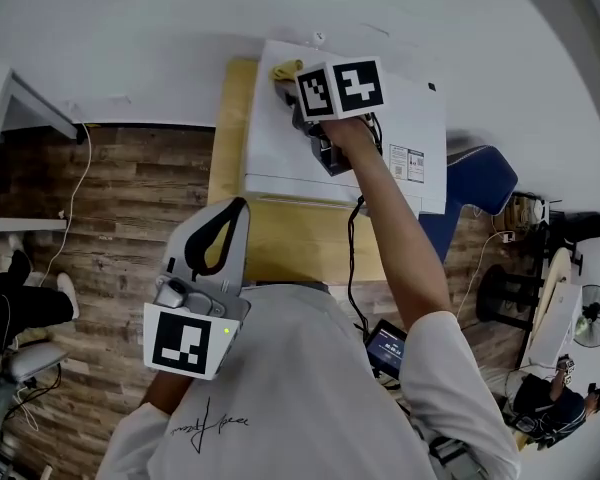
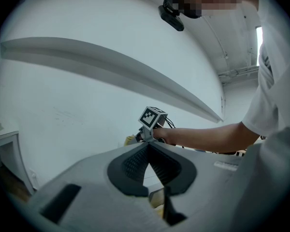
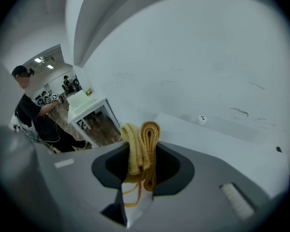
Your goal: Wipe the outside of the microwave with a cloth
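Your right gripper (image 3: 143, 145): jaws pinching a folded, ribbed yellow cloth (image 1: 286, 68) at the rear top corner of the smooth, boxy white microwave (image 1: 380, 138). Your left gripper (image 2: 147, 146): ridged pads pressed together, empty.

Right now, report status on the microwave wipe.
Right gripper shut on yellow cloth, at far corner of microwave top. Left gripper shut, empty, held back. Nothing in the way.

Head view: cloth (image 1: 286, 69) mostly hidden behind right gripper (image 1: 288, 90), marker cube (image 1: 340, 88) covering jaws; only yellow corner peeks at microwave (image 1: 280, 138) top's far-left corner. Label (image 1: 406, 162) print too small to read.
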A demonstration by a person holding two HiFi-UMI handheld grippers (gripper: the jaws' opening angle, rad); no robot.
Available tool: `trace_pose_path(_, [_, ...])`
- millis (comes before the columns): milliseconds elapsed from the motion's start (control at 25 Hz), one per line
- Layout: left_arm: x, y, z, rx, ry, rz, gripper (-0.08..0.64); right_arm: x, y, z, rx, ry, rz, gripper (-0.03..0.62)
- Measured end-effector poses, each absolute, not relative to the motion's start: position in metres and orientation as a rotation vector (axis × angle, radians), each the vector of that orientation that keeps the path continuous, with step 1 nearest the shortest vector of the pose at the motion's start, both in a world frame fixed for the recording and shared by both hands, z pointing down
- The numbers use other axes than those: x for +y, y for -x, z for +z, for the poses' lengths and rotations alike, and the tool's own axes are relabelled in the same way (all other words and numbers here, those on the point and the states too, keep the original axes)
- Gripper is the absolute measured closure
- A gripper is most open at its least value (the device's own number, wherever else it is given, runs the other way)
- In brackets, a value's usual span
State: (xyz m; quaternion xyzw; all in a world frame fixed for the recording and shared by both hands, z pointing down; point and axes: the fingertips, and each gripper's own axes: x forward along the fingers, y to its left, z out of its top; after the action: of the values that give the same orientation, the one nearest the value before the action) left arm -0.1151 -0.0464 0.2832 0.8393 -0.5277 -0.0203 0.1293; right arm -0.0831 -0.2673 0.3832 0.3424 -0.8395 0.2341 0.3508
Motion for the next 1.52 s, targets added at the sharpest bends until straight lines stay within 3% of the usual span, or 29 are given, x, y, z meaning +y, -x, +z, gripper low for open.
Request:
trace_pose_path(360, [-0.050, 0.107, 0.278, -1.484, -2.485, -0.063, 0.566, -0.249, 0.123, 0.376, -2.239, -0.737, 0.636, 0.476])
trace_pose_path(600, [-0.052, 0.096, 0.283, -1.440, -2.497, -0.047, 0.566, -0.242, 0.107, 0.330, -2.349, -0.735, 0.670, 0.476])
trace_pose_path(1520, [-0.066, 0.028, 0.286, -1.272, -2.586, 0.012, 0.566, -0.267, -0.181, 0.310, -2.138, -1.321, 0.713, 0.474])
